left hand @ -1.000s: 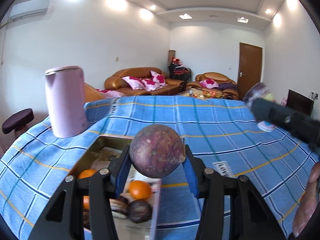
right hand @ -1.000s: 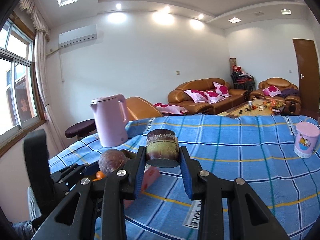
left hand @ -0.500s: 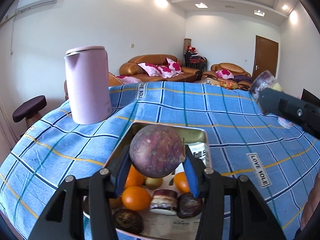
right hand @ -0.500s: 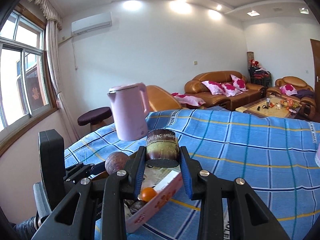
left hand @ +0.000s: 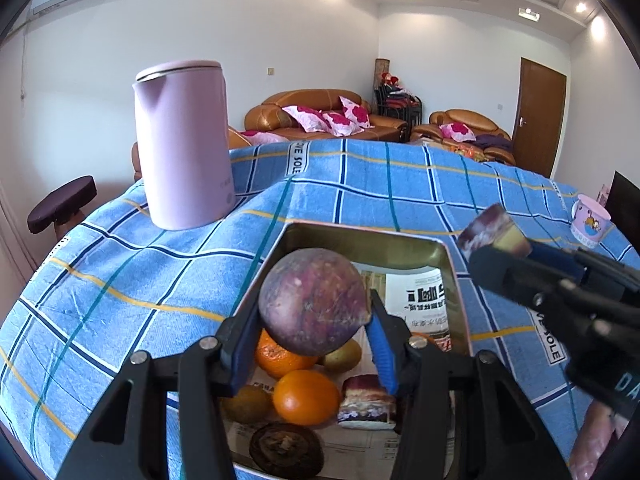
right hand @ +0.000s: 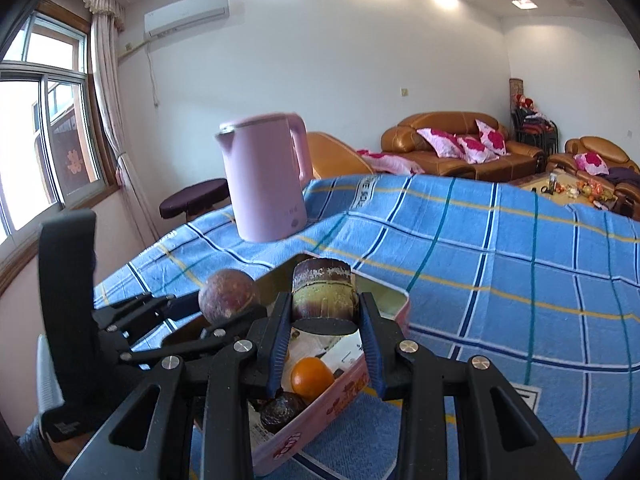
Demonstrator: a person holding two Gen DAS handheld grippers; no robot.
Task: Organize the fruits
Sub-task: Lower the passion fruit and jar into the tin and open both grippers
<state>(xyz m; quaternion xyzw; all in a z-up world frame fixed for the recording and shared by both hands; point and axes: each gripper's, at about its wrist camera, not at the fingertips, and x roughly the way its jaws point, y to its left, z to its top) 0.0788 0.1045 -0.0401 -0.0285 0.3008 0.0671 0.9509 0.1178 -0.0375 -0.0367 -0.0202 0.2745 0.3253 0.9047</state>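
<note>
My left gripper (left hand: 314,330) is shut on a round purple passion fruit (left hand: 314,306) and holds it above a rectangular tin box (left hand: 360,236) lined with newspaper. In the box lie oranges (left hand: 306,396), a kiwi (left hand: 246,402), a sugarcane piece (left hand: 368,402) and a dark passion fruit (left hand: 286,450). My right gripper (right hand: 324,340) is shut on a cut sugarcane piece (right hand: 322,294) over the box's right rim (right hand: 344,396). It also shows in the left wrist view (left hand: 490,234), at the right.
A pink electric kettle (left hand: 182,144) stands on the blue checked tablecloth (left hand: 120,280) behind the box, to the left. A small pink cup (left hand: 590,220) stands at the far right. A stool (left hand: 62,204) is beyond the table's left edge.
Both grippers moved forward and lower toward the box with their fruit. The box and the kettle now appear closer, and more of the box's contents show.
</note>
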